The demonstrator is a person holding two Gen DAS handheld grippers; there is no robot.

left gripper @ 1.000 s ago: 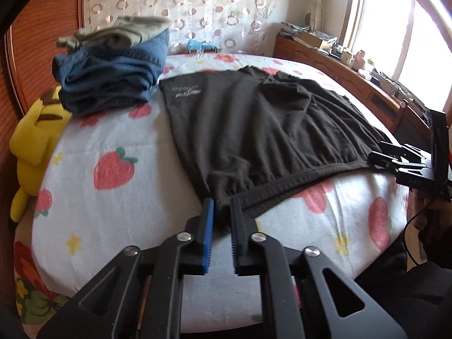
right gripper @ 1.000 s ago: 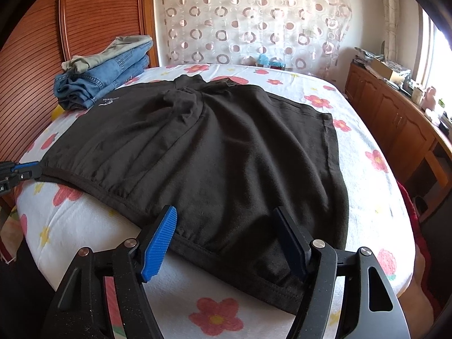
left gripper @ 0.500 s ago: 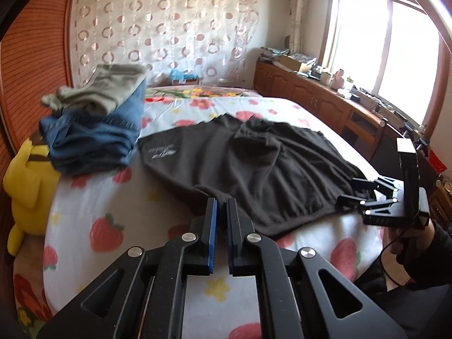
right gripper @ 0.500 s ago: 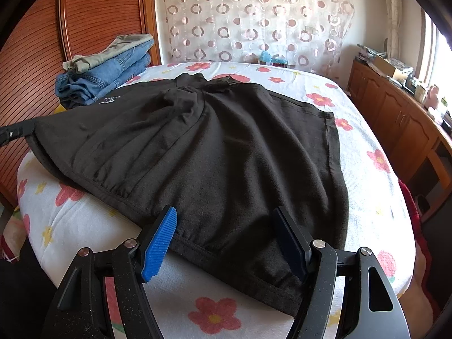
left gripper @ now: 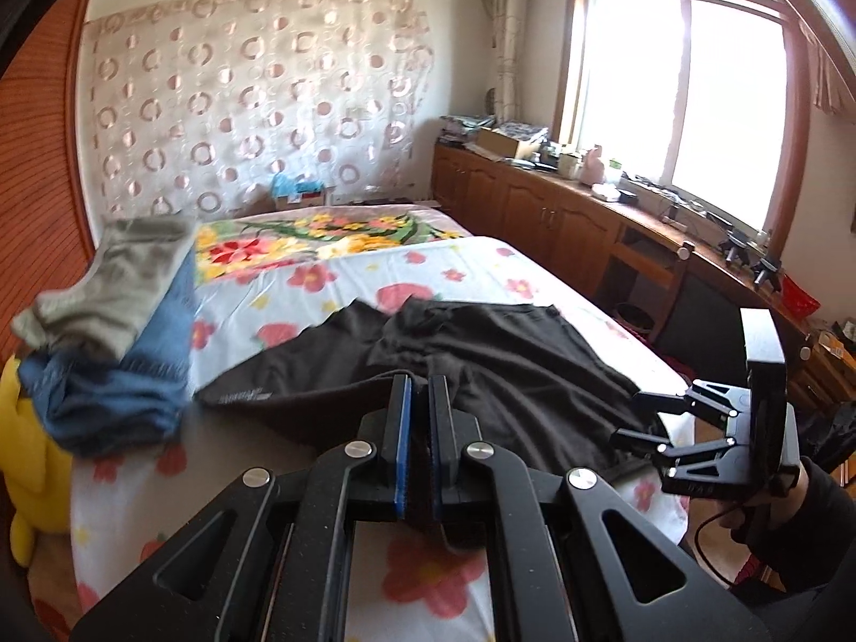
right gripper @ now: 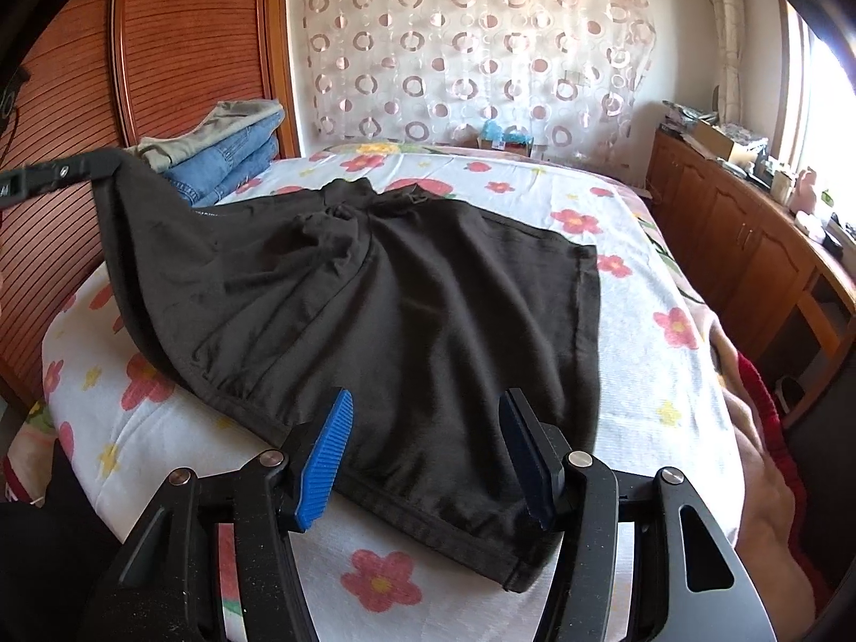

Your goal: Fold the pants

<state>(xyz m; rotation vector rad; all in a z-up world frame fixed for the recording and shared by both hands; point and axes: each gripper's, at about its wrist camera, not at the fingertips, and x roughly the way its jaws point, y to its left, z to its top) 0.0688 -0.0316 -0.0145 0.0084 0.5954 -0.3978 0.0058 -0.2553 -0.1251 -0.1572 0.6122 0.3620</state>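
Note:
Black pants (right gripper: 401, 294) lie spread on the flowered bed sheet (right gripper: 658, 374). My left gripper (left gripper: 420, 390) is shut on their left waistband corner and holds it up off the bed. In the right wrist view that gripper (right gripper: 53, 174) shows at the upper left, with the cloth hanging from it in a slope. My right gripper (right gripper: 425, 412) hovers at the near waistband edge. Its jaws are closing, the black fabric lies below and between them, and the pads are apart from it. The left wrist view shows the right gripper (left gripper: 636, 420) at the pants (left gripper: 508, 364) right edge.
Folded jeans with a khaki garment on top (left gripper: 107, 331) are stacked at the bed's left, by a yellow plush toy (left gripper: 27, 460). A wooden slatted panel (right gripper: 53, 246) stands to the left. Wooden cabinets (left gripper: 562, 214) under a window run along the right.
The left gripper rose with the waistband corner, pulling the pants' left side off the sheet. The right gripper stayed in place and its jaws narrowed.

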